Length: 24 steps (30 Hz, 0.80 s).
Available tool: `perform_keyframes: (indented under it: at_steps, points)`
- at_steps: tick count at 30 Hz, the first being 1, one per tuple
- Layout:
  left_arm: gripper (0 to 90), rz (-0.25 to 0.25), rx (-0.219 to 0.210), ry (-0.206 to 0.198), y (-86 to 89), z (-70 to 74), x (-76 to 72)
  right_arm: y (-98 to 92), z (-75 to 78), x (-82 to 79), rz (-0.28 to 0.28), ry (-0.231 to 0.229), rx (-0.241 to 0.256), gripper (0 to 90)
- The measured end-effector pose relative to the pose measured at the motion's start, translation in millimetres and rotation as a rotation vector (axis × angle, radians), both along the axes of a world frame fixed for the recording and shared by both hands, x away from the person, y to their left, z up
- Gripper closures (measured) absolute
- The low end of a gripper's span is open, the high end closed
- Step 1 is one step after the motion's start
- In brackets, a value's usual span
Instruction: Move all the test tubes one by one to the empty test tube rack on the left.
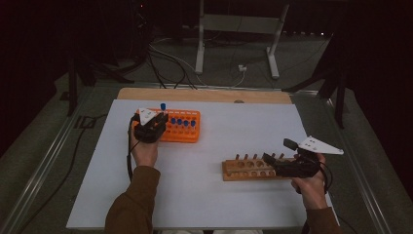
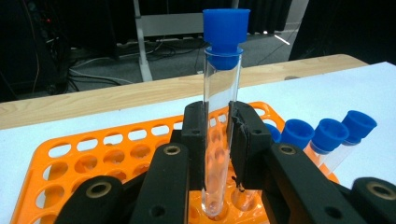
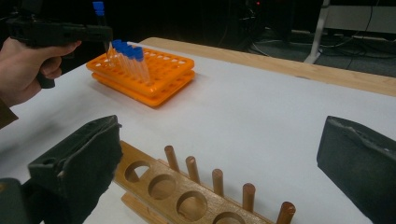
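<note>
Your left gripper (image 2: 217,140) covers the middle of the test tube (image 2: 219,93) in the left gripper view, and the tube's foot at six o'clock blurs into the orange rack (image 2: 93,154), so you can't tell whether it sits in a hole or hangs just above. The bottom edge cuts that rack off. In the high view, the capped tubes (image 1: 182,122) are too small to count surely. In the right gripper view, your right gripper (image 3: 224,172) hides the wooden rack (image 3: 187,196) at eight o'clock, and the bottom edge cuts it off.
</note>
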<state>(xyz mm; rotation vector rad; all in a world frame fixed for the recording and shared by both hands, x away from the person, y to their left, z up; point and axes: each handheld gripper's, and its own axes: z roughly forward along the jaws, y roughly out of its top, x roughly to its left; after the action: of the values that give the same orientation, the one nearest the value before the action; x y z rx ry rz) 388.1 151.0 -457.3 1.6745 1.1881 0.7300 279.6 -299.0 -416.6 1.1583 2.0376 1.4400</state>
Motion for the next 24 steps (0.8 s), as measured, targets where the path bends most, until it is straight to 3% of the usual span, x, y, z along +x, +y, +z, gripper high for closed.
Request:
perform_keyframes:
  at_steps: [15, 24]
  points:
    - [78.1, -0.001, -0.011, 0.02, -1.8, -12.7, 4.1, -0.3, -0.5, 0.6, -0.002, 0.001, 0.002, 0.1]
    - [78.2, -0.008, 0.011, 0.038, -5.0, -19.5, 4.0, -1.6, -0.5, 0.3, -0.001, 0.0, 0.003, 0.1]
